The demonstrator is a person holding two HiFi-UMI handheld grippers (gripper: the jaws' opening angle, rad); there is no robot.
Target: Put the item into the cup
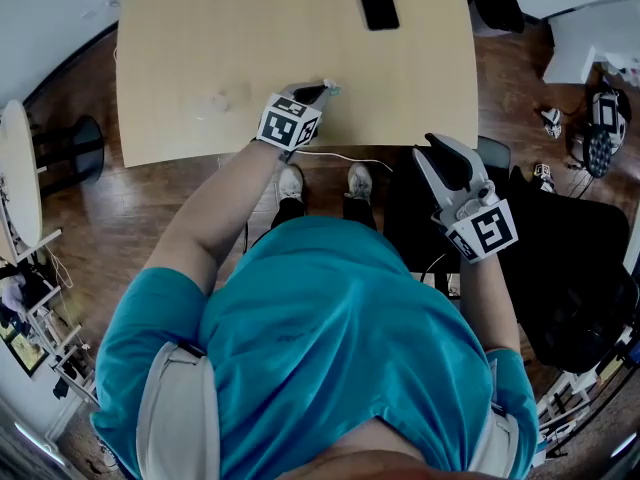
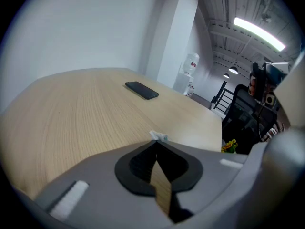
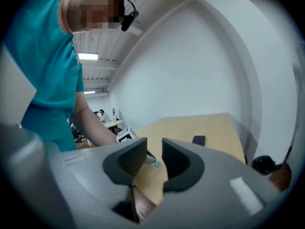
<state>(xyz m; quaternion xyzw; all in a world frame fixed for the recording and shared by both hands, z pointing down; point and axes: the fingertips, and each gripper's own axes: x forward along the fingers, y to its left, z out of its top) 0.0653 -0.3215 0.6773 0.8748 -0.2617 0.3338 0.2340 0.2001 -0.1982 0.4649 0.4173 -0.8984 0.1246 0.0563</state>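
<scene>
My left gripper [image 1: 320, 91] rests on the light wooden table [image 1: 200, 28] near its front edge. Its jaws are shut on a small white and teal item [image 1: 331, 90] that sticks out past the tips [image 2: 158, 137]. The right gripper view shows that gripper's marker cube [image 3: 125, 135] and the item [image 3: 156, 164] from the side. My right gripper [image 1: 432, 148] hangs off the table to the right, above a dark chair, open with nothing between its jaws [image 3: 154, 149]. A faint clear shape [image 1: 226, 99] lies on the table left of the left gripper; I cannot tell if it is the cup.
A black phone [image 1: 377, 1] lies at the far side of the table [image 2: 142, 90]. A black office chair [image 1: 570, 268] stands at the right. A white cable [image 1: 345, 155] runs under the table's front edge. Another pale table [image 1: 18, 178] stands at far left.
</scene>
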